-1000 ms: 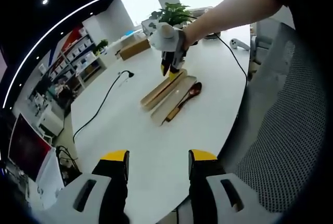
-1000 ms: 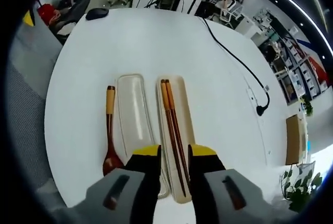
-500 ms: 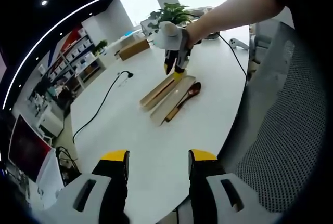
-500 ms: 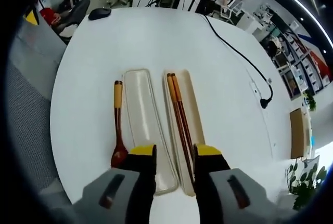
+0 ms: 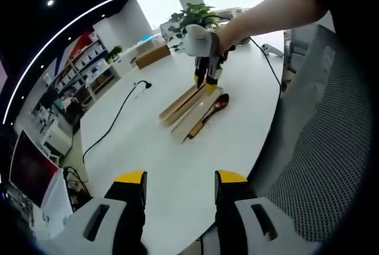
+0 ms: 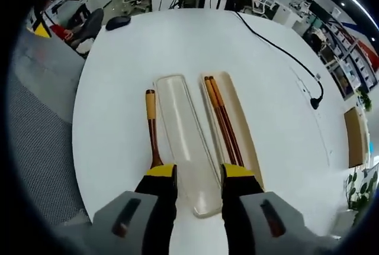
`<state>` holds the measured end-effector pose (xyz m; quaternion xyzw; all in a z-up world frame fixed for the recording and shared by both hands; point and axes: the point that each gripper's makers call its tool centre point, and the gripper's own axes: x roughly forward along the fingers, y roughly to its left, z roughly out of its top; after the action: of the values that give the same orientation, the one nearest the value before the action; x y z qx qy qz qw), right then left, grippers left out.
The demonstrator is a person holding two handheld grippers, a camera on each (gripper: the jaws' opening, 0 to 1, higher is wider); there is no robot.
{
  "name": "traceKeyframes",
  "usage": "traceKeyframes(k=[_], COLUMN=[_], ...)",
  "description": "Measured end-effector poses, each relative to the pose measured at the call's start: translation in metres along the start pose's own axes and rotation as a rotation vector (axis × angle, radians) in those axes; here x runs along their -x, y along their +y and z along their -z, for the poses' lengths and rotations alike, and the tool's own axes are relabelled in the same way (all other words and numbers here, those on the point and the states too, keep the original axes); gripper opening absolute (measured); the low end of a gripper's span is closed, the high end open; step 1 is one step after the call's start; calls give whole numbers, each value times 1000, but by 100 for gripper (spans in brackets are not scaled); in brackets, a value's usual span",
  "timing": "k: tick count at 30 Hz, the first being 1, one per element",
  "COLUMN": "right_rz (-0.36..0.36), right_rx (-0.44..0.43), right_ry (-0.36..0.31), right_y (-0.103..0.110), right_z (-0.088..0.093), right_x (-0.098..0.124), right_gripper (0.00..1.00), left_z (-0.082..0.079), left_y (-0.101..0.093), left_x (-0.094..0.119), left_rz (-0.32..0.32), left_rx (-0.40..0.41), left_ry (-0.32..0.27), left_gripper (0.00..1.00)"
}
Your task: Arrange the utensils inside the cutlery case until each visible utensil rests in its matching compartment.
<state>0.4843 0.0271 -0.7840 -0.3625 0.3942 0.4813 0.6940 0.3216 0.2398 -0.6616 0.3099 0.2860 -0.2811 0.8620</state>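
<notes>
The right gripper (image 6: 192, 175) hangs over the near end of the cutlery case, jaws spread moderately and holding nothing; in the right gripper view its yellow-tipped fingertips (image 6: 160, 172) straddle the clear lid half (image 6: 185, 129), which lies empty and runs away toward 12 o'clock. Just beside the lid at 1 o'clock sits the beige case tray (image 6: 244, 129) with the pair of chopsticks (image 6: 222, 116) lying lengthwise inside it. On the lid's other side, toward 11 o'clock, the wooden spoon (image 6: 151, 126) rests on the bare white table (image 6: 177, 42), parallel to the lid and close to it, its bowl end hidden behind the left fingertip. There is plenty of open tabletop beyond the case toward 12 o'clock, where a black cable (image 6: 278, 45) trails off at 2 o'clock and a computer mouse (image 6: 118, 22) sits near the far edge at 11 o'clock; the table's rounded edge curves close by at 9 o'clock. The left gripper (image 5: 179, 177) hovers well back at the table's near edge, jaws wide and empty, and from the left gripper view the right gripper (image 5: 206, 82) stands over the far end of the case at 12 o'clock.
</notes>
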Motion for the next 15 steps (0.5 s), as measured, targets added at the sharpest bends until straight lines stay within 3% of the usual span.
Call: traceKeyframes(k=[15], right_rz=[-94], right_rx=[2], right_ry=[12], right_y=[28], right_z=[7], right_x=[-8], right_gripper=[27], left_z=[1], left_y=[0], left_x=[0], left_rz=[-2], left_rx=[0], left_ry=[1], left_gripper=[47])
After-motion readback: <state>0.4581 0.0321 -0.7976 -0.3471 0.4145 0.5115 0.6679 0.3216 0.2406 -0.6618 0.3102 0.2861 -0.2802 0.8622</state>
